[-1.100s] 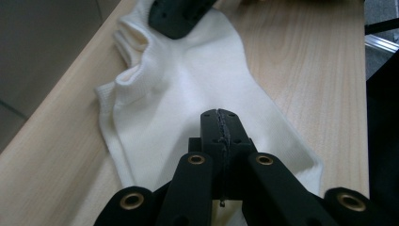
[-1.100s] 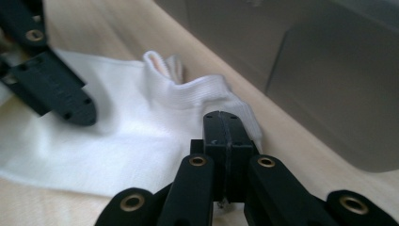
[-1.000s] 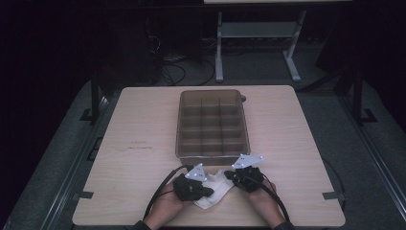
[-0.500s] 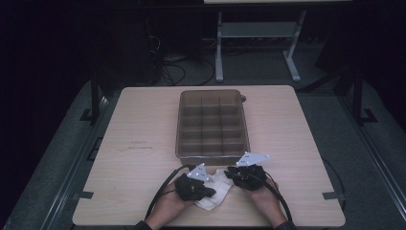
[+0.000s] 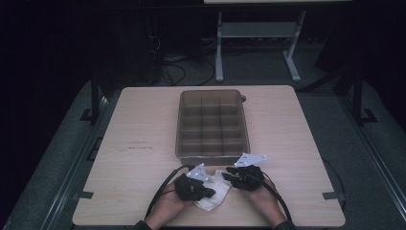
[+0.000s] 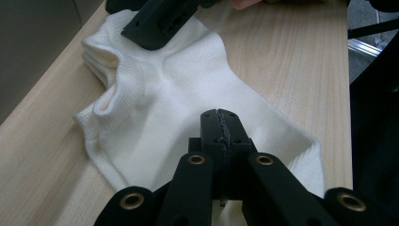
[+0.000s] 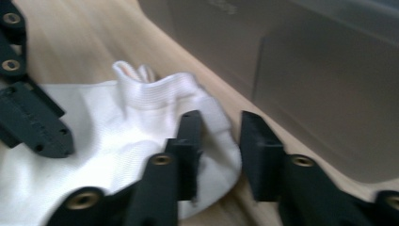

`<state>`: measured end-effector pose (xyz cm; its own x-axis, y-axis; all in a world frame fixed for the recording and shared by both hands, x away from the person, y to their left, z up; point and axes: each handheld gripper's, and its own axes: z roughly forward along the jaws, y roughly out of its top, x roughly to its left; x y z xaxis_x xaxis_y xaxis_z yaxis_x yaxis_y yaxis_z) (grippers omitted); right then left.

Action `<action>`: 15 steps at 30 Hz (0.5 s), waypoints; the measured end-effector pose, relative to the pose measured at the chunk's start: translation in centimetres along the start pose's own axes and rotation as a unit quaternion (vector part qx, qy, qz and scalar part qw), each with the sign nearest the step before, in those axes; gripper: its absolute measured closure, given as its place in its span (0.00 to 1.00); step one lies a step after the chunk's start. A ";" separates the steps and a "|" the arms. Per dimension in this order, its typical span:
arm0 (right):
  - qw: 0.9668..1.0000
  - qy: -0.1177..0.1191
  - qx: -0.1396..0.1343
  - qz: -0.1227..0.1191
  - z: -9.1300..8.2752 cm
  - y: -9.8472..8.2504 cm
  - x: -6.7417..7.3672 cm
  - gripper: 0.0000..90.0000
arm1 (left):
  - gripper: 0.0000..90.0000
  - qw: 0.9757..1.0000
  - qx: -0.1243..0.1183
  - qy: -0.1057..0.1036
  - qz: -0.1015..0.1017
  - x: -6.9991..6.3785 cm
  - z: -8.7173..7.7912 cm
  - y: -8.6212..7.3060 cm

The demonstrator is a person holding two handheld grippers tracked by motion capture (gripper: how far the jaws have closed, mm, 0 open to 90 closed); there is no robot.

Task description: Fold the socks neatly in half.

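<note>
- The white sock point(image 5: 212, 190) lies on the near edge of the wooden table point(image 5: 143, 143), flat in part and bunched in part, between the person's two hands; it sits just in front of the compartment box point(image 5: 212, 123), close to its near wall but apart from it.
- In the left gripper view the sock point(image 6: 188, 99) spreads across the wood with a raised fold toward its left side and a stack of folded layers at the far left corner.
- The left gripper point(image 5: 207, 191) rests on the sock; in its own view the left gripper point(image 6: 220, 123) has its jaws pressed together, tips meeting over the cloth; whether a thin layer of fabric is caught between them I cannot tell.
- The right gripper point(image 5: 227, 177) comes in from the other side of the sock; in its own view the right gripper point(image 7: 220, 136) has its jaws parted with a clear gap; they have just been opening; the left jaw lies over the sock's edge point(image 7: 211, 165), the right jaw stands beside the cloth over bare wood, and nothing is pinched.
- In the right gripper view the ribbed cuff of the sock point(image 7: 155, 92) stands up in a ruffle just ahead of the jaws; the smoky wall of the box point(image 7: 306, 84) rises close on the right.
- In the left gripper view the other gripper's black jaw point(image 6: 157, 23) presses down on the far part of the sock.
- The box is a translucent brown tray split into a grid of cells, standing at mid-table.
</note>
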<state>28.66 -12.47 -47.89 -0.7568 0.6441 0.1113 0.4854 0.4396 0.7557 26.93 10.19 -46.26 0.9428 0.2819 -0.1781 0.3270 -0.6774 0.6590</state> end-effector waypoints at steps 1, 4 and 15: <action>1.000 -0.002 0.001 0.000 0.0 0.0 0.1 0.83 | 1.00 1.000 0.001 0.001 0.001 0.0 0.0 0.0; 1.000 0.003 0.001 0.000 0.0 0.0 0.3 0.91 | 1.00 1.000 0.001 0.001 0.002 0.0 0.0 0.0; 1.000 -0.027 -0.005 -0.015 -0.7 0.5 1.1 0.96 | 1.00 1.000 0.004 0.002 0.005 -0.1 0.0 0.1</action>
<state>27.78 -11.98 -46.98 -0.7453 0.6645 0.0541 0.4589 0.4525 0.7646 26.90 10.14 -46.19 0.9458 0.2777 -0.1680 0.3176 -0.6852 0.6555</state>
